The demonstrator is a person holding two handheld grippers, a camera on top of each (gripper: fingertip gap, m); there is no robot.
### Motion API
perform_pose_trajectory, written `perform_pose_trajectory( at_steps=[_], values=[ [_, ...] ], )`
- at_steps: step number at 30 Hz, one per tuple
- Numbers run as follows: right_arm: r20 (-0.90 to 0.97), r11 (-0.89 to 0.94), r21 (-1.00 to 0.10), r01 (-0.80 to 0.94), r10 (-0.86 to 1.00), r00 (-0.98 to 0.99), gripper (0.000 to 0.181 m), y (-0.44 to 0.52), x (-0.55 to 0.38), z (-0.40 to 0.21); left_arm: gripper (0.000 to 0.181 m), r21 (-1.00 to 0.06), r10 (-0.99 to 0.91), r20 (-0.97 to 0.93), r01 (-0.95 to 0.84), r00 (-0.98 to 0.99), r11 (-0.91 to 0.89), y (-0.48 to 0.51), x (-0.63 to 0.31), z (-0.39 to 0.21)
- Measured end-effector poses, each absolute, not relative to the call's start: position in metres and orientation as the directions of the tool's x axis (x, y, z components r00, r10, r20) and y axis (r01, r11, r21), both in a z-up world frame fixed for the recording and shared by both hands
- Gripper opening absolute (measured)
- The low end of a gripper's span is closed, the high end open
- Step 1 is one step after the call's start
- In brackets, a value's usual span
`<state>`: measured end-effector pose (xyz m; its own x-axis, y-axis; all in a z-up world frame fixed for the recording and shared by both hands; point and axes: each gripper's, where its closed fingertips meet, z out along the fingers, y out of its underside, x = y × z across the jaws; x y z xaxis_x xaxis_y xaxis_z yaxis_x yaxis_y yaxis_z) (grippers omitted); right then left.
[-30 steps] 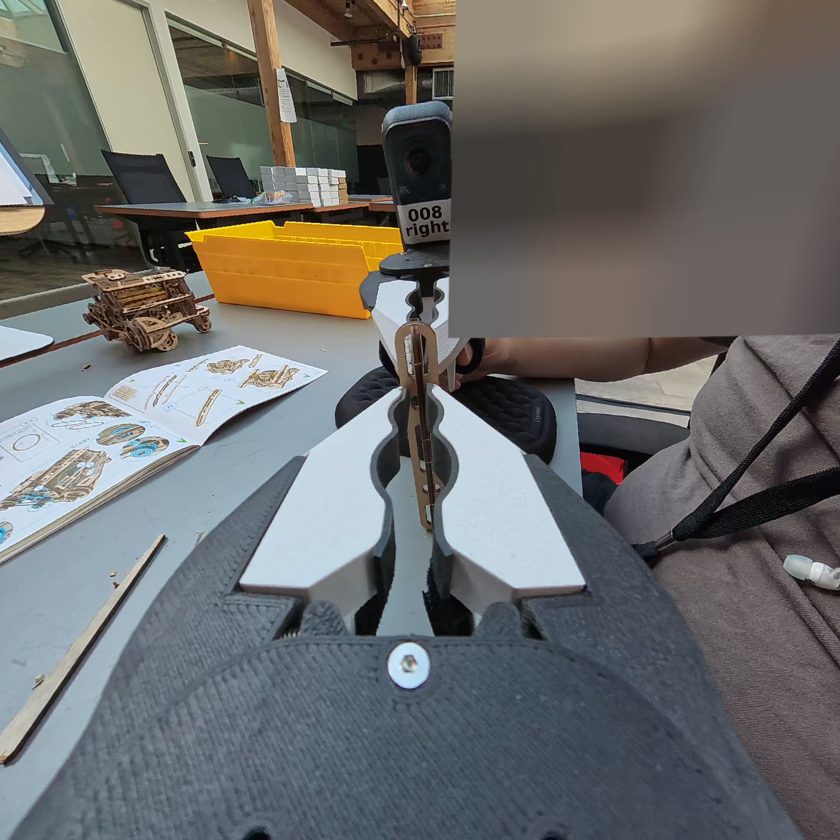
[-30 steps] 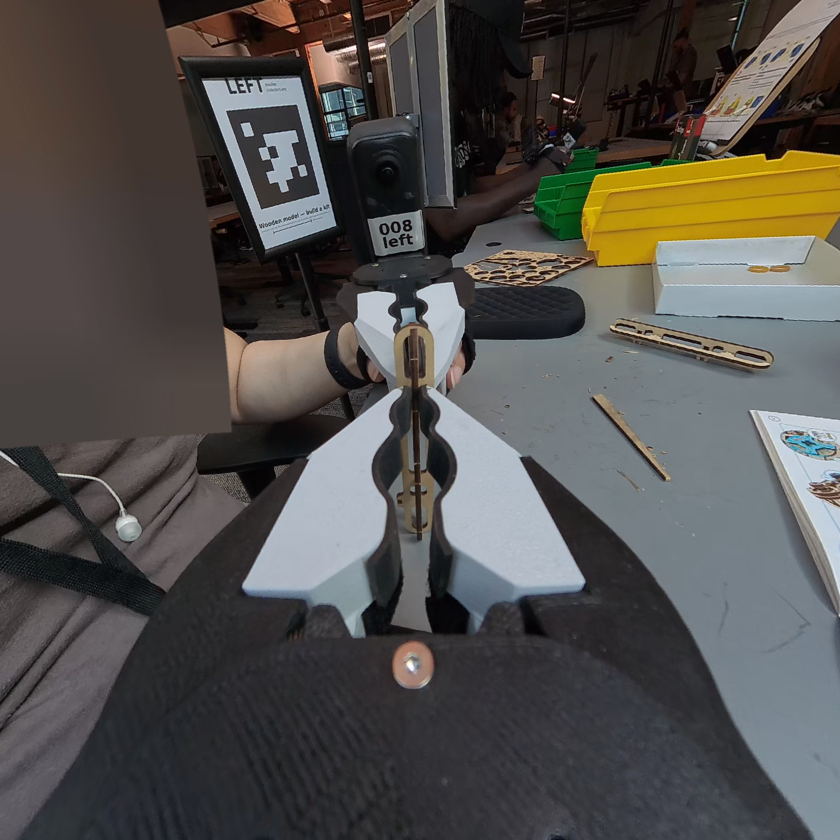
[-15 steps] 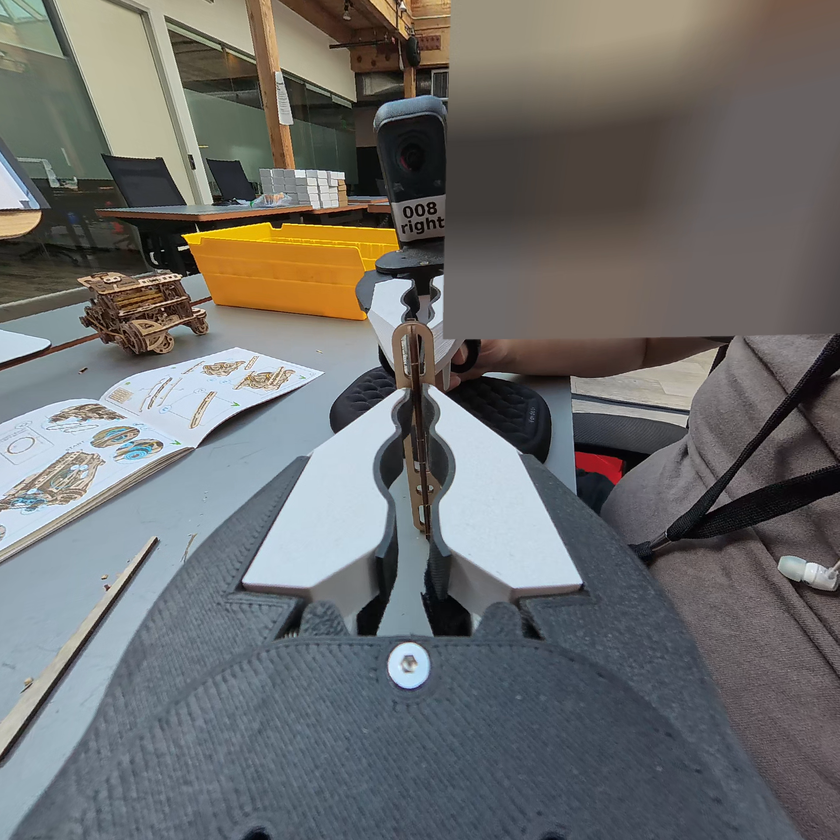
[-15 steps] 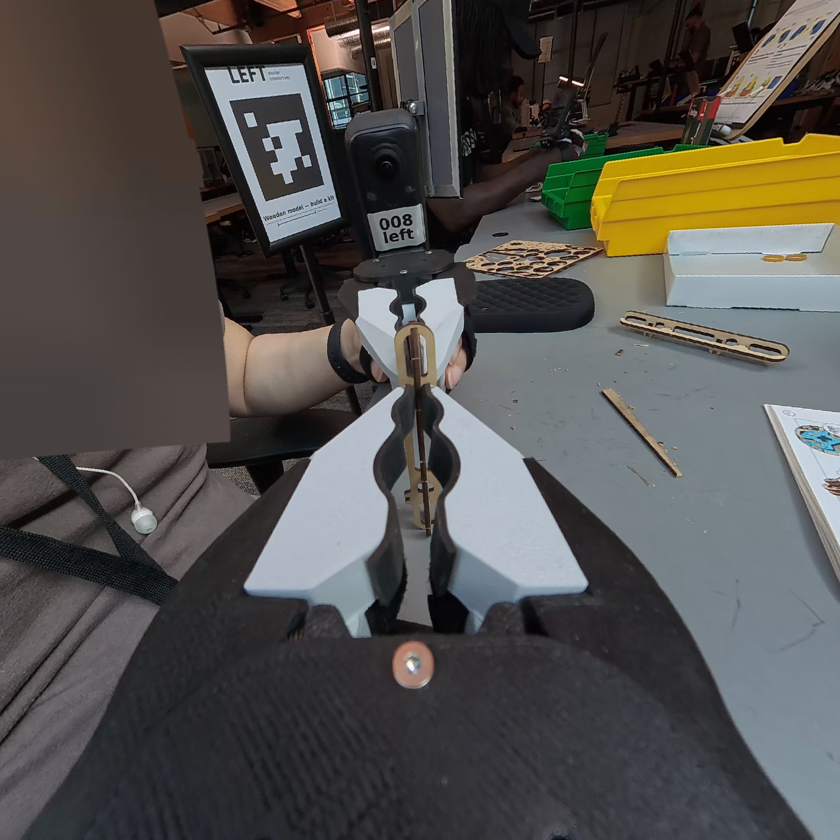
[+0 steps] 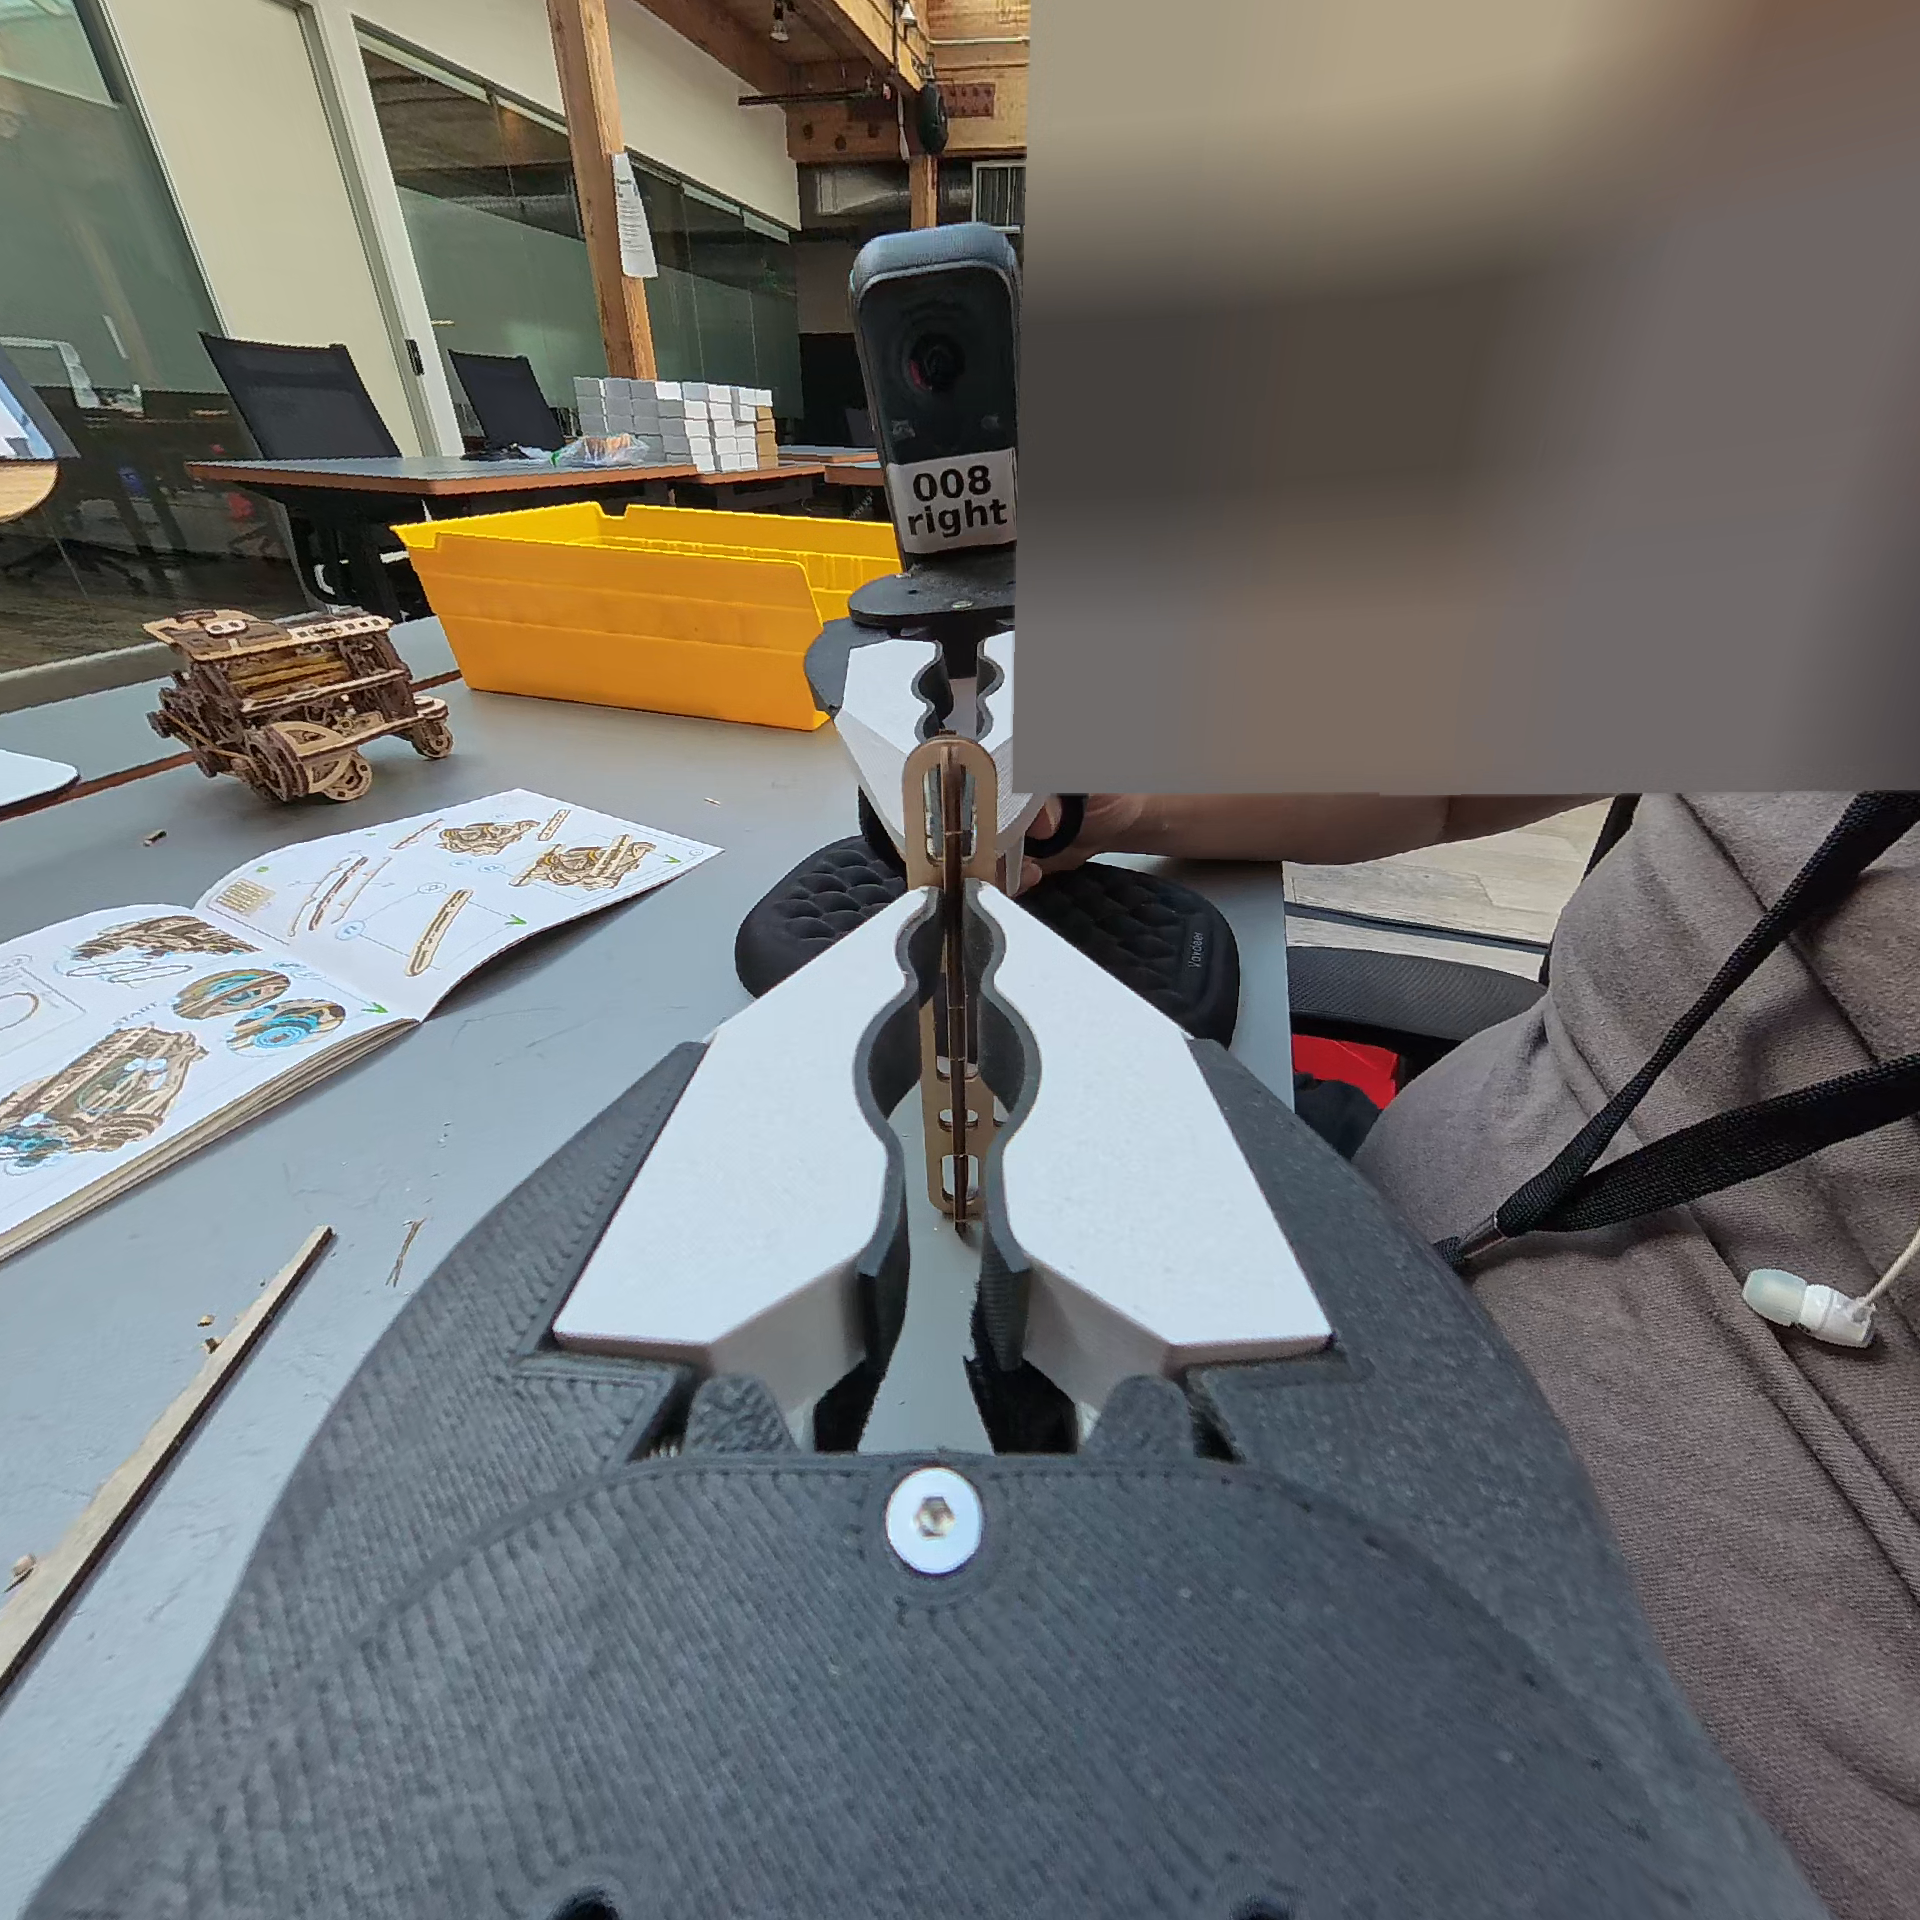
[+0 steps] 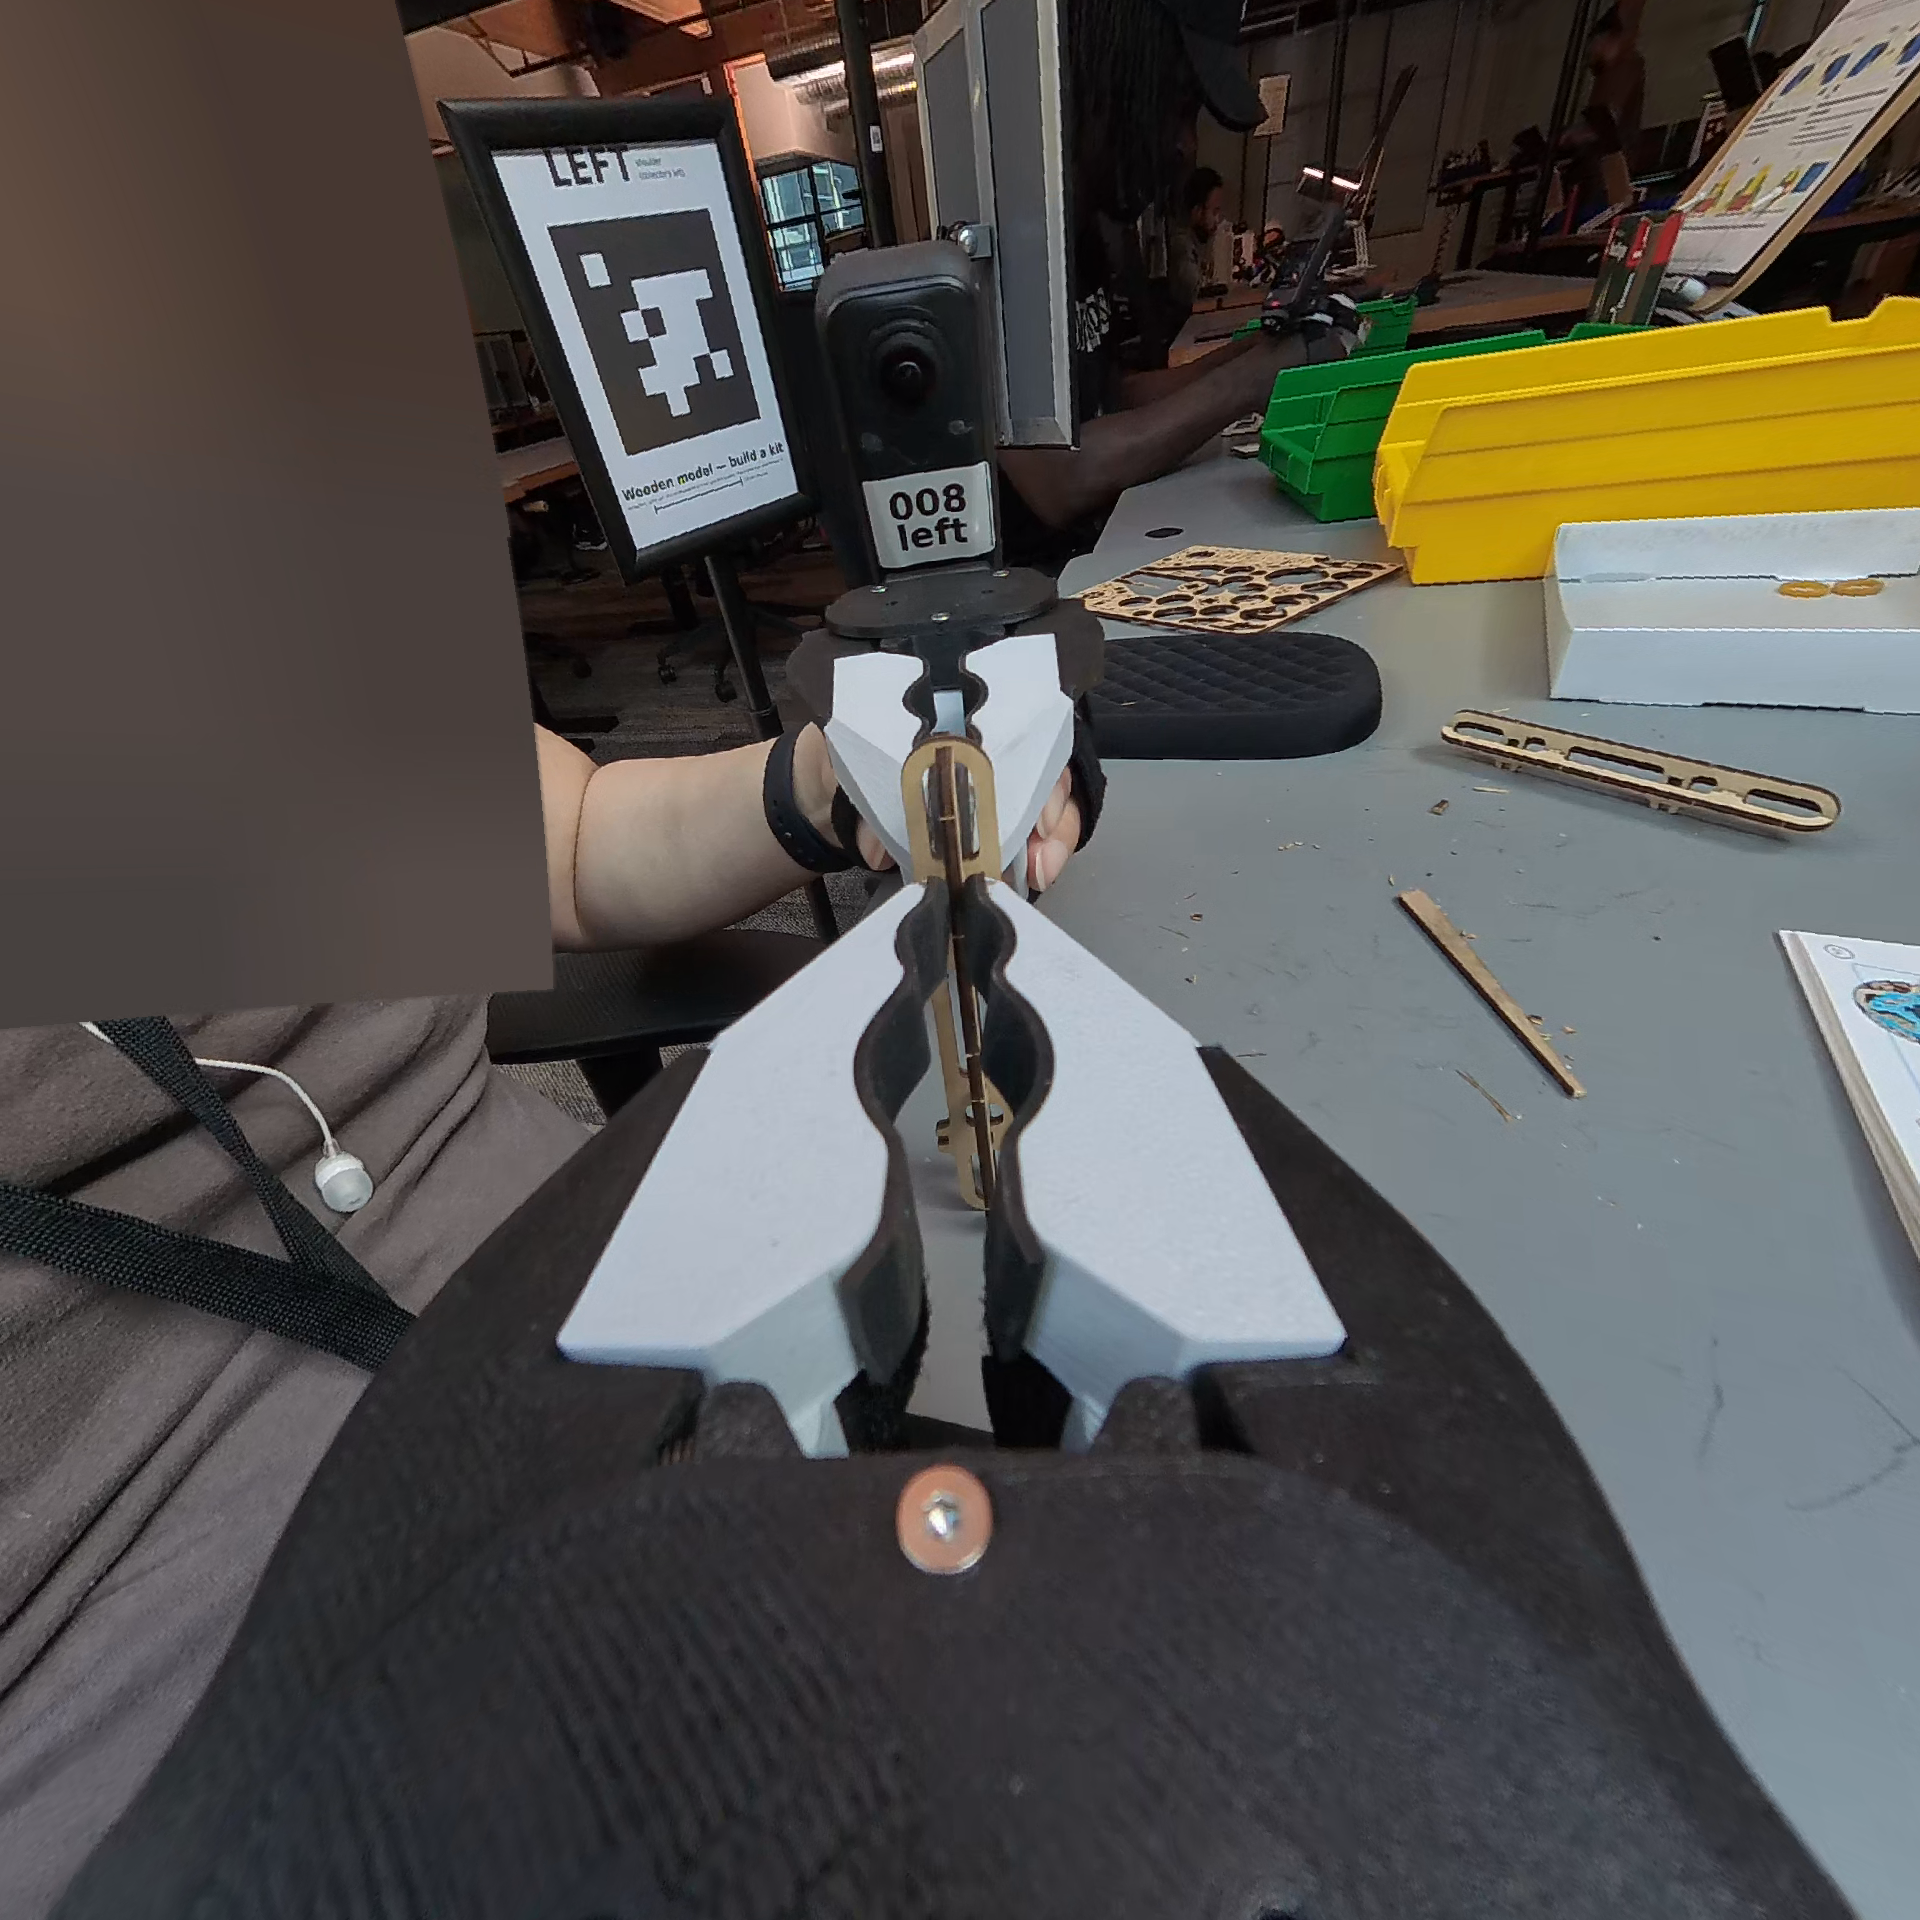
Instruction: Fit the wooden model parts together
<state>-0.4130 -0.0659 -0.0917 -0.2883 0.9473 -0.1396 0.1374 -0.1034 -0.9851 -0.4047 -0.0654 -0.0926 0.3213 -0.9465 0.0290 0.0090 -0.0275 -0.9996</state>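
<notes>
Between the two facing claws, above the table (image 5: 582,1049) edge: thin wooden strips (image 5: 951,1039), edge-on. Left claw (image 5: 948,914) and right claw (image 6: 954,904) each clamped on the strips. Light, stiff, probably brittle; grip flat faces. Booklet (image 5: 312,935) left, loose strip (image 6: 1636,771) right; open air around.

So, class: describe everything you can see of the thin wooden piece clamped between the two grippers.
The wooden piece is a long, thin strip of pale laser-cut plywood with dark burnt edges, seen nearly edge-on. It has a rounded slotted end and small rectangular cut-outs along its length. It is held in the air above the grey table, spanning both tools: the left hand-held gripper and the right hand-held gripper are each shut on it, facing one another.
</notes>
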Motion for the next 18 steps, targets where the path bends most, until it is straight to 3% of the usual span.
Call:
perform_pose_trajectory(
  at_steps=[18],
  values=[
    [-0.129, -0.088, -0.984, 0.157, 0.951, -0.280, 0.001, -0.0679, -0.4132, -0.0921, 0.000, -1.000, -0.949, 0.008, -0.019, 0.316, -0.015, -0.0672, -0.4044, -0.0925]
  ],
)
